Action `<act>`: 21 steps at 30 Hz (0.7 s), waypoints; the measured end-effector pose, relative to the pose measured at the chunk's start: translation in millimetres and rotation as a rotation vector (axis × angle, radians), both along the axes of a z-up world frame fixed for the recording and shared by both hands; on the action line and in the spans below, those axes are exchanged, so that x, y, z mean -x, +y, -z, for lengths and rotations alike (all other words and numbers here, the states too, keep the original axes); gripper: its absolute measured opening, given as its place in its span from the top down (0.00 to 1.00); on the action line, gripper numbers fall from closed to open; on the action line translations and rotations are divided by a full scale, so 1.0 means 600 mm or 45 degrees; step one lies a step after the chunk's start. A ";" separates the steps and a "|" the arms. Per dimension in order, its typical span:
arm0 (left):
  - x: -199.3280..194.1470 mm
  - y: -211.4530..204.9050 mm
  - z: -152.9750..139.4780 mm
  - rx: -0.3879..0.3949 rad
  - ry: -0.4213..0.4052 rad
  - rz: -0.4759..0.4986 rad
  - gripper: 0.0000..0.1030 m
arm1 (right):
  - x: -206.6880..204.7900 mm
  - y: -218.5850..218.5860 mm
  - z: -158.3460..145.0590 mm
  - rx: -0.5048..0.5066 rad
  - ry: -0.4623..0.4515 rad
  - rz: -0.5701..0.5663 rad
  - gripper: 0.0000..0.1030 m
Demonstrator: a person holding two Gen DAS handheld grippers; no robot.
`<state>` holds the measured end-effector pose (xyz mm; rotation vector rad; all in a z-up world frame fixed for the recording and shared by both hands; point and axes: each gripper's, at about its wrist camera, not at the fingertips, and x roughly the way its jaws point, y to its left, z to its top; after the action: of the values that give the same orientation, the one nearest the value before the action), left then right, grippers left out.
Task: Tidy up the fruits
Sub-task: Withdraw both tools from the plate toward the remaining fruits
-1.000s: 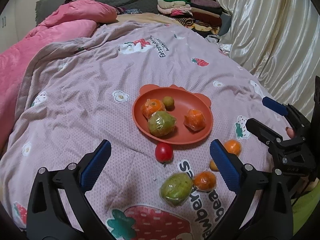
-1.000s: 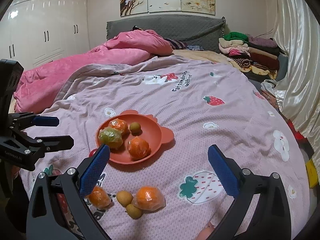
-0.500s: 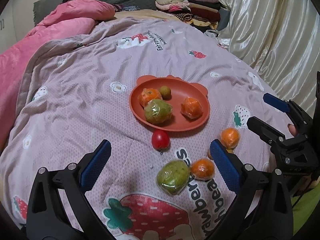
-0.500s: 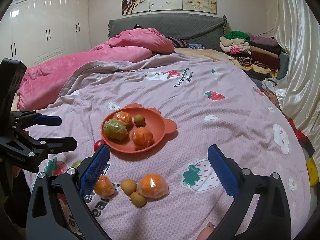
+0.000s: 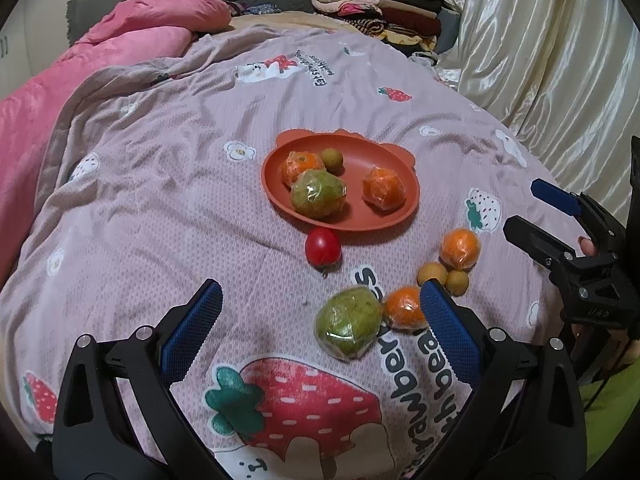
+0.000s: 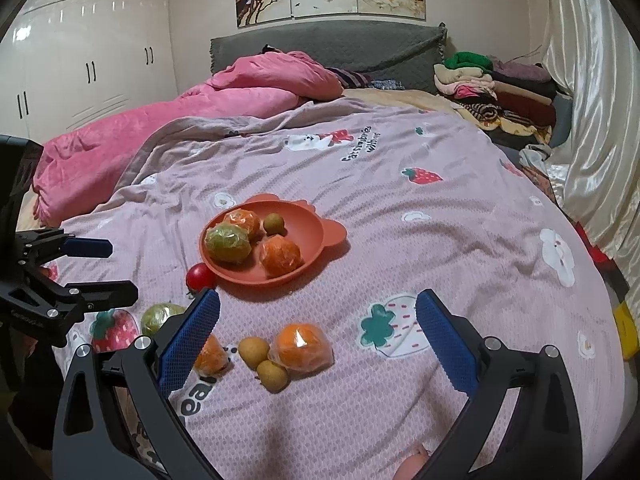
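Fruits lie partly on an orange-red plate with little ears and partly loose on the mauve strawberry-print blanket. On the plate sit two plastic-wrapped oranges, a wrapped green fruit and a small yellow-green fruit. A red tomato rests on the blanket just beside the plate's near rim. Nearer the cameras lies a loose cluster: a wrapped green fruit touching a wrapped orange, then two small yellowish round fruits, possibly longans, beside another wrapped orange.

Left gripper hovers over the blanket with its jaws spread wide, nothing between the blue pads; the wrapped green fruit and neighbouring orange sit between its fingertips in the left wrist view. Right gripper is likewise released and empty, held above the cluster of yellowish fruits and orange. A pink duvet and folded clothes lie at the bed's far end.
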<state>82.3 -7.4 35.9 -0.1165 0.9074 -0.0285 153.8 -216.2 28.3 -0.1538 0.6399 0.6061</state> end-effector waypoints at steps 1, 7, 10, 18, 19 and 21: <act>0.001 0.000 0.001 -0.001 0.000 -0.001 0.10 | 0.000 -0.001 0.002 0.002 0.004 0.000 0.05; 0.008 -0.003 0.006 0.000 0.005 0.009 0.10 | 0.006 -0.006 0.015 0.019 0.033 0.007 0.05; 0.013 -0.007 0.012 -0.006 0.010 0.015 0.10 | 0.011 -0.006 0.022 0.034 0.046 0.003 0.05; 0.020 -0.025 0.033 -0.012 0.041 0.052 0.10 | 0.018 -0.005 0.035 0.061 0.073 0.005 0.05; 0.021 -0.026 0.035 -0.014 0.043 0.054 0.10 | 0.018 -0.006 0.036 0.063 0.077 0.006 0.05; 0.023 -0.028 0.037 -0.017 0.045 0.062 0.10 | 0.020 -0.007 0.040 0.069 0.085 0.008 0.05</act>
<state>68.5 -24.0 13.5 -0.0827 0.9457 -0.0660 141.8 -220.6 4.5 -0.1823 0.7214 0.5897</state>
